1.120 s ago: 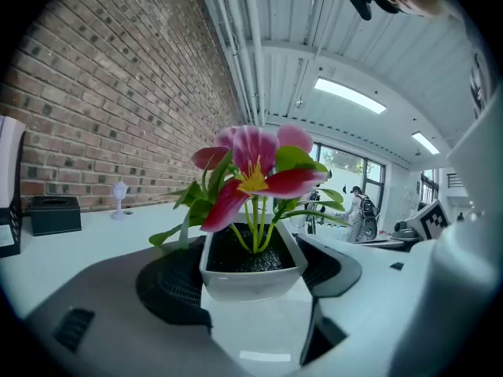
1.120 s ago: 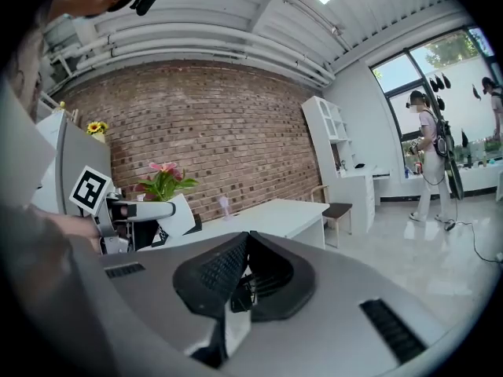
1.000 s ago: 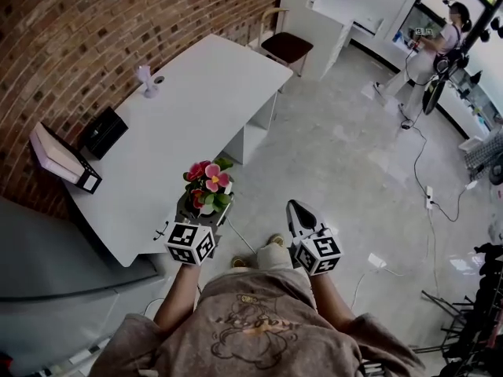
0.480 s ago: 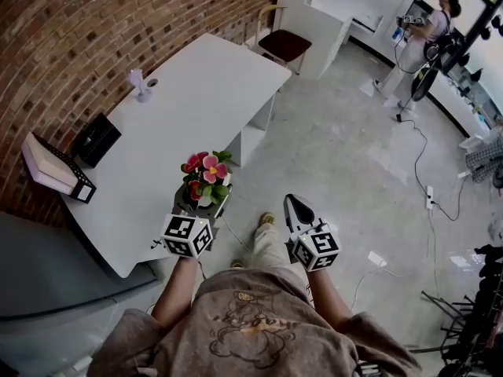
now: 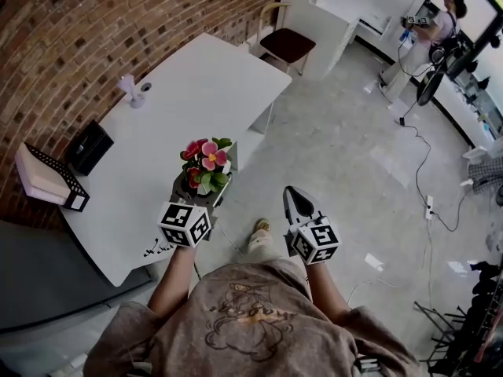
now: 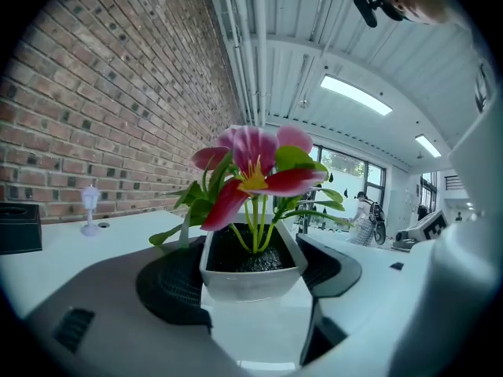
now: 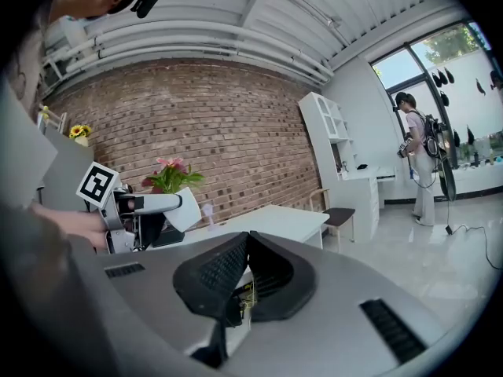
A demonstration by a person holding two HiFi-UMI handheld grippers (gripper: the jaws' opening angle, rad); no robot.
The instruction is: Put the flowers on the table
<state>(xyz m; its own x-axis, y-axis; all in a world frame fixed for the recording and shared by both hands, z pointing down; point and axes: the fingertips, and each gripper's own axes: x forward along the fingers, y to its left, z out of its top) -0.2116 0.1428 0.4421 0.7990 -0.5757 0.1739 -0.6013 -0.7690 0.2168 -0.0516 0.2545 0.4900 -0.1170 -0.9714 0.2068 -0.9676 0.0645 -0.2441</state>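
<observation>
A small white pot of pink and red flowers (image 5: 206, 166) (image 6: 250, 234) (image 7: 170, 181) is carried upright in the air, with my left gripper (image 5: 206, 184) (image 6: 251, 269) shut on the pot's two sides. In the head view it hangs over the near right edge of the long white table (image 5: 189, 104). My right gripper (image 5: 295, 202) (image 7: 247, 246) is held over the floor to the right of the table, jaws pressed together with nothing between them.
At the table's left end lie a black box (image 5: 88, 145) and a white box with a dotted black edge (image 5: 45, 178). A small lamp-shaped ornament (image 5: 130, 89) stands near the brick wall. A chair (image 5: 284, 44) stands beyond the table. A person (image 5: 434, 23) stands far right.
Both grippers have moved forward; the flower pot in my left gripper has come from beside the table's corner to over its near edge. The person at the back has shifted slightly.
</observation>
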